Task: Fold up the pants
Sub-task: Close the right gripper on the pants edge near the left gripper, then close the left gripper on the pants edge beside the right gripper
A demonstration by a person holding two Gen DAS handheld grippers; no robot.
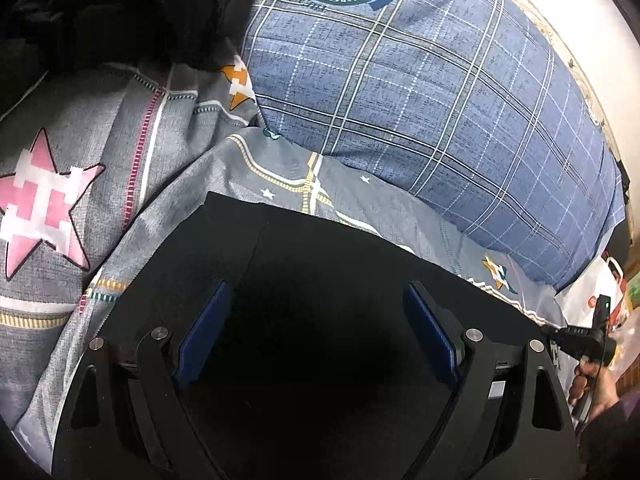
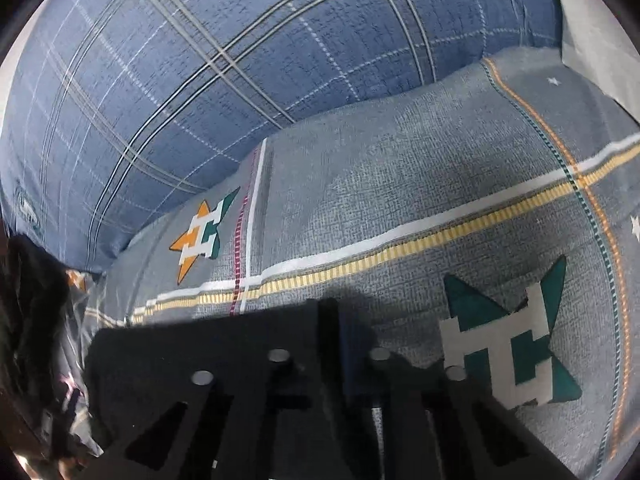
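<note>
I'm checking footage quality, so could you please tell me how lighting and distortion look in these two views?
Left wrist view: the black pants are too dark for detail, the wall at top right is overexposed, and the fisheye bows the blue pillow. Right wrist view: even light, the plaid lines curve strongly, and the gripper casts a soft shadow on the gray bedsheet.

1. Your left gripper (image 1: 316, 332) hangs over the black pants (image 1: 320, 264), its jaws spread wide, the blue pads (image 1: 204, 336) clear of each other.
2. The pants lie flat on the grey star-print bedsheet (image 1: 176, 184), folded edge toward 12 o'clock.
3. A blue plaid pillow (image 1: 420, 92) sits at 1 o'clock, beyond the pants.
4. A black jacket (image 1: 108, 12) is heaped at 10 o'clock.
5. At 4 o'clock your right hand (image 1: 592, 384) grips a black handle.
</note>
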